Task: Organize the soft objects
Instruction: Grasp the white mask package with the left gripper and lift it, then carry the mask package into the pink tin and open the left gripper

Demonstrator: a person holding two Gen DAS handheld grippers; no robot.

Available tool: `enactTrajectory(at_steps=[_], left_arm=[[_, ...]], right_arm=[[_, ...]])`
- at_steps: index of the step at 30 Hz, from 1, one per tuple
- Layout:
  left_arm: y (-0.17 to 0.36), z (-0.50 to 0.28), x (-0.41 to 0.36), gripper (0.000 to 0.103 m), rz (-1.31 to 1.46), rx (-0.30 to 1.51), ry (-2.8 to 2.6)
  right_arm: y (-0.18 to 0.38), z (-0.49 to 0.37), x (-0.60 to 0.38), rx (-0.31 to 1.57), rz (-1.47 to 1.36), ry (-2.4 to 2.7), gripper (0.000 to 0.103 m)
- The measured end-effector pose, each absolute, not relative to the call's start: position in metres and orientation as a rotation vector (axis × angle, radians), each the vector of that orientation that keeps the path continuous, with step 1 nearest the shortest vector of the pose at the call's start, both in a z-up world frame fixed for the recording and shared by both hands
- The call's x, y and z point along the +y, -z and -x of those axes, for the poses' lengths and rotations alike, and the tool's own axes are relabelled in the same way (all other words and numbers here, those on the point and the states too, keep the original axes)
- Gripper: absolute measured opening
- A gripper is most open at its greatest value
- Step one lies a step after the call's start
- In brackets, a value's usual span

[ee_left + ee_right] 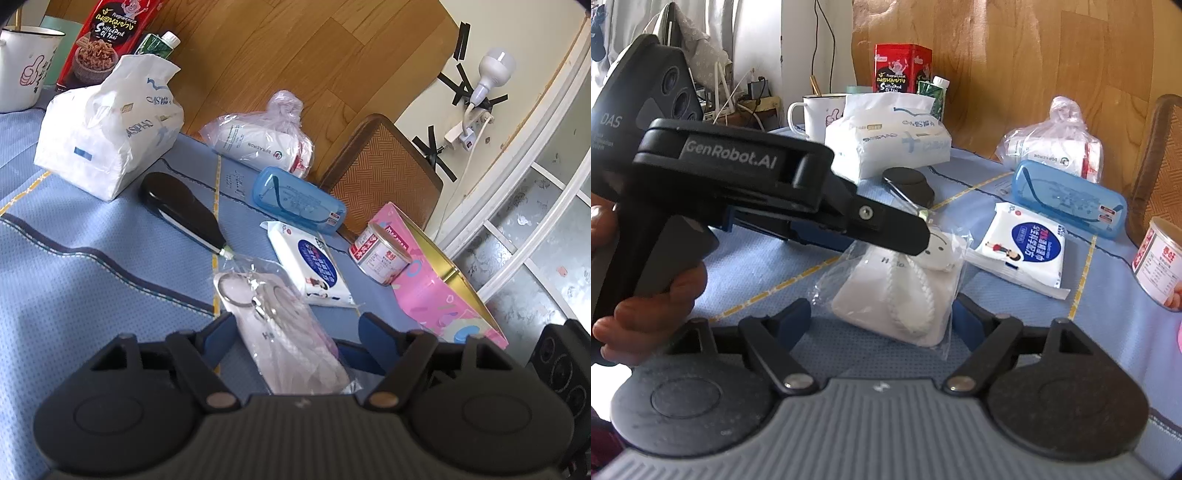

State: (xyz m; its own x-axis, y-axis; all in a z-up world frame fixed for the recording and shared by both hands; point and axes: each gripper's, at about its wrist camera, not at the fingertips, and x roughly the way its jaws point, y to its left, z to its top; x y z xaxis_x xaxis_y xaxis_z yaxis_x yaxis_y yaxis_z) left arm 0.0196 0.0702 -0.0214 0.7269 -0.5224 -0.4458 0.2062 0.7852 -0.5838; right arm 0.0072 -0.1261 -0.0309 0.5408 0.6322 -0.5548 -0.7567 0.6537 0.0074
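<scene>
A white plush keychain in a clear plastic bag (288, 332) lies on the blue tablecloth (92, 295). My left gripper (295, 332) is open with its blue-padded fingers on either side of the bag, not squeezing it. In the right wrist view the same bag (897, 291) lies between the open fingers of my right gripper (882, 317). The left gripper's body (775, 195) reaches over the bag from the left. A wet-wipes pack (314, 266) (1023, 251), a white tissue pack (110, 129) (890, 140) and a bagged white bundle (266, 136) (1052, 144) lie farther back.
A black lint shaver (184, 210), a blue glasses case (299, 199) (1071, 195), a small can (380, 251) (1160, 258) and a pink tin box (443, 288) stand around. A white mug (816, 114), red tin (901, 70) and chair (384, 173) are behind.
</scene>
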Motion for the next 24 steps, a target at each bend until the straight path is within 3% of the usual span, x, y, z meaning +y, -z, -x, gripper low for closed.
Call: enactTrajectory(at_steps=[4, 24], left_arm=[[0.022, -0.018, 0.074, 0.066, 0.556, 0.627, 0.425], [-0.001, 0.004, 0.044, 0.066, 0.455, 0.587, 0.39]], right_arm=[[0.03, -0.005, -0.129, 0.528, 0.235, -0.827, 0.083], [0.024, 0.032, -0.139, 0.352, 0.287, -0.776, 0.082]])
